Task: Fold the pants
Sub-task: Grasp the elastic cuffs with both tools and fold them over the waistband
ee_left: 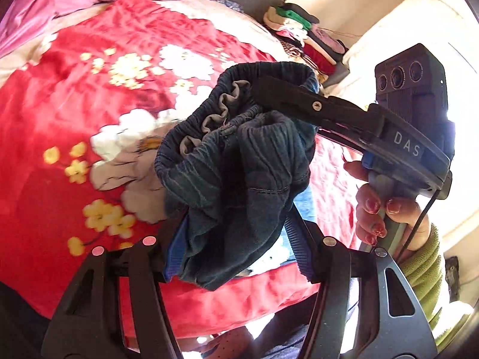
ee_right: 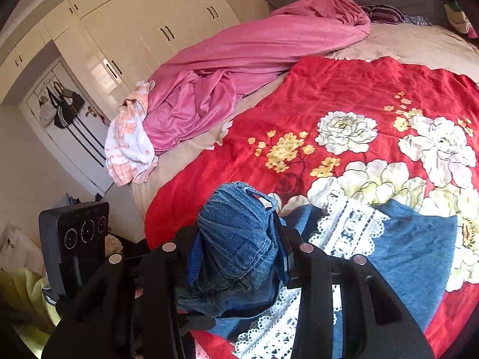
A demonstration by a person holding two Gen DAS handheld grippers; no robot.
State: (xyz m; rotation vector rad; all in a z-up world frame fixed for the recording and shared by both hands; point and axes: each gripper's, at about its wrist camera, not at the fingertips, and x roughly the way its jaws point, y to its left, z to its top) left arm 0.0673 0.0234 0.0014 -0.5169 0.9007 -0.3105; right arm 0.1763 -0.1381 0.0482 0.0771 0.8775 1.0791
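Bunched denim is filling the foreground of both wrist views. Left gripper (ee_left: 236,233) is clamping a thick wad of the pants (ee_left: 239,161), its blue ribbed pads pressing into the fabric from both sides; the jaws are standing at a middling width, stopped by the cloth. Right gripper (ee_right: 236,257) is doing likewise in its own view, pads closing on a rounded lump of the pants (ee_right: 236,239), jaws fairly narrow around it.

In the left wrist view the right gripper (ee_left: 287,95) is reaching in from the right, its black finger lying across the gathered elastic waistband, which is curving open as a ring with a grey ruffled lining showing inside. A hand (ee_left: 386,212) with painted nails is wrapping the handle of that tool, a green sleeve (ee_left: 425,263) trailing behind it.

The garment is hanging lifted at the waistband while the rest of it, blue denim with a white lace trim (ee_right: 350,230), is lying spread on the red floral blanket (ee_right: 344,95) just beyond the right gripper. The left tool's camera block (ee_right: 77,233) is showing at the left edge of the right wrist view.

Farther back, a pink sheet (ee_right: 254,53) is lying crumpled along the far side of the bed, with a white and orange cloth (ee_right: 128,143) at its end. White wardrobe doors (ee_right: 143,30) are standing beyond that. A stack of folded clothes (ee_left: 305,36) is sitting past the blanket in the left wrist view.
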